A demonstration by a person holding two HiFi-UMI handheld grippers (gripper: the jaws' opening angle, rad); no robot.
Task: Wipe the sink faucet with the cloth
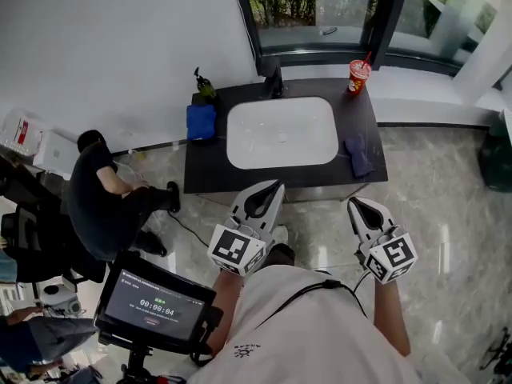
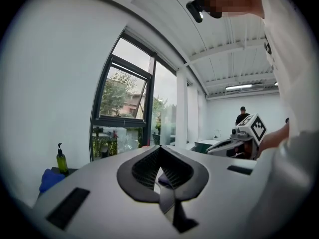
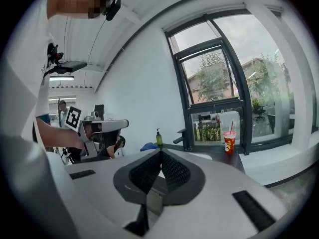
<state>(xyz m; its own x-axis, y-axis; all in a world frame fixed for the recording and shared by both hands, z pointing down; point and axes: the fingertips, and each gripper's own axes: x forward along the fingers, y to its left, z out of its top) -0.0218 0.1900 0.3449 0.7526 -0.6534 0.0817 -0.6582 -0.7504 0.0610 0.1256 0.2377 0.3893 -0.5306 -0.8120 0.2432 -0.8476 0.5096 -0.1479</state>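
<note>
Faucet (image 1: 274,82) behind sink (image 1: 233,134), screen timer (image 1: 157,306) seemingly reading 00:00:04

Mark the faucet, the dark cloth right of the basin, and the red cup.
faucet (image 1: 274,83), head view, middle of its dark body.
dark cloth (image 1: 359,156), head view, middle of the folded fabric.
red cup (image 1: 358,78), head view, on its printed side.

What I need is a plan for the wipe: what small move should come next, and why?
Probably move the right gripper forward toward the dark cloth lying on the counter right of the basin, opening its jaws on the way. Both it and the left gripper are shut and empty, short of the counter, so the faucet cannot be wiped yet.
</note>
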